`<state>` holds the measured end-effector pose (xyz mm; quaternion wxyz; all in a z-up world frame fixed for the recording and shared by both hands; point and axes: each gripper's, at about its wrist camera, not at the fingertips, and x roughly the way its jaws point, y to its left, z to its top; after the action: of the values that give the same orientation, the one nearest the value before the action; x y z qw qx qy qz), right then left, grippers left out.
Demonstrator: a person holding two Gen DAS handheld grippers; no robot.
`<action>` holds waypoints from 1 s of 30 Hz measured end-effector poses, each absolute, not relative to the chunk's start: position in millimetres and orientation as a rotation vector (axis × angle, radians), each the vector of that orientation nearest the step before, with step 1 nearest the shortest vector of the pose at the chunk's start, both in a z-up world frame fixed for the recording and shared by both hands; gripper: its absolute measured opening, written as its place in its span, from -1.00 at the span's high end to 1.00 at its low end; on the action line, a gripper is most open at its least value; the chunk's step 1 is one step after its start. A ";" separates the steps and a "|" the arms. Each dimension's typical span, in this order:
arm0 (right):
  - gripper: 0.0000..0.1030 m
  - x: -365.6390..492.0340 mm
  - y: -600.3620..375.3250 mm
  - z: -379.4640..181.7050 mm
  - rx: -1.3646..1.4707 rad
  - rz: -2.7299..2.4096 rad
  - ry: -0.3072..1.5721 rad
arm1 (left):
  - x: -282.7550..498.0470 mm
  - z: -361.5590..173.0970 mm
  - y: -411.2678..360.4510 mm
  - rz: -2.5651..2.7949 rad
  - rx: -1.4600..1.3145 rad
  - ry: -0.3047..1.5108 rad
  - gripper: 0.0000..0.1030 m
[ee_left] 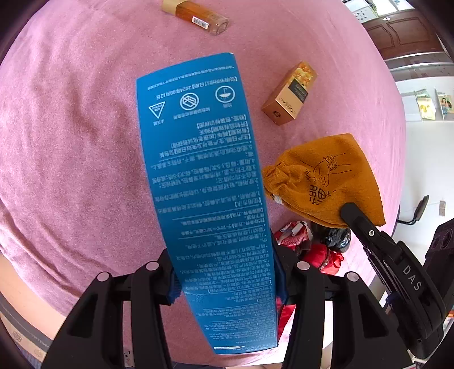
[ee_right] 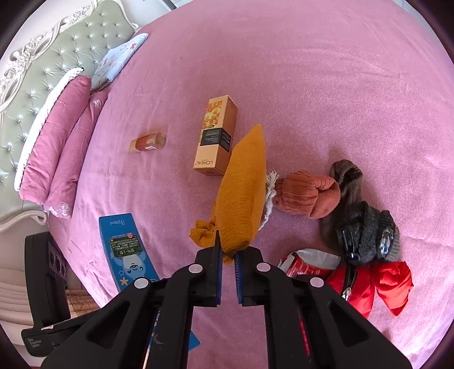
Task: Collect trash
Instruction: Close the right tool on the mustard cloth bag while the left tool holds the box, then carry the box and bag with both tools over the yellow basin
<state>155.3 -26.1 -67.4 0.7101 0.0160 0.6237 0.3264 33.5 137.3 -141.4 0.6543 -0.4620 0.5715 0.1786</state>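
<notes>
Left wrist view: the left hand-held gripper [ee_left: 224, 283] pinches the blue carton [ee_left: 204, 198] near its lower end, and the long box sticks far out over the pink bed [ee_left: 71, 142]. Risk as I judge it: with that much overhang the carton could pivot or slide out of the pads if the hand swings fast. Carton is flat, glossy, covered in white print, looks light and probably empty. To the right the mustard drawstring pouch [ee_left: 326, 181] hangs off the right hand-held gripper's tip, above a red heap [ee_left: 317, 252]. A gold box [ee_left: 289, 93] and an amber bottle [ee_left: 198, 15] lie on the bed farther off.

Right wrist view: the right hand-held gripper [ee_right: 228, 252] is pressed together on only the bottom edge of the pouch (thin bite, mostly fabric). It could slip free, or the cord [ee_right: 269, 195] could snag the rust knit item [ee_right: 306, 195] just beside it. Pouch is soft, wrinkled, cinched at the neck. Grey knitwear [ee_right: 360, 215], the red items and a red-white wrapper [ee_right: 306, 261] lie on the bed to the right.
</notes>
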 end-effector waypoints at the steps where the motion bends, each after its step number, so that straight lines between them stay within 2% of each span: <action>1: 0.86 149.1 -28.6 -59.9 0.041 0.724 1.375 | 30.7 -136.2 138.0 0.385 -1.034 1.303 0.04; 7: 0.86 101.3 -50.0 -21.3 0.061 0.670 1.331 | 2.0 -101.5 140.2 0.245 -0.936 1.349 0.04; 15: 0.86 37.7 -116.8 -0.8 0.143 0.479 1.279 | -15.4 -73.4 106.8 0.059 -0.730 1.433 0.04; 22: 0.86 -10.7 -202.5 10.9 0.248 0.308 1.251 | -17.8 -66.9 26.6 -0.103 -0.576 1.494 0.04; 30: 0.86 -78.0 -324.5 13.0 0.392 0.088 1.224 | -33.8 -72.8 -100.9 -0.317 -0.383 1.584 0.04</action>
<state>-78.0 -324.6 13.0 0.7998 0.1825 0.5704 0.0408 -33.8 -100.9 -72.8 0.6747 -0.1705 0.7042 -0.1408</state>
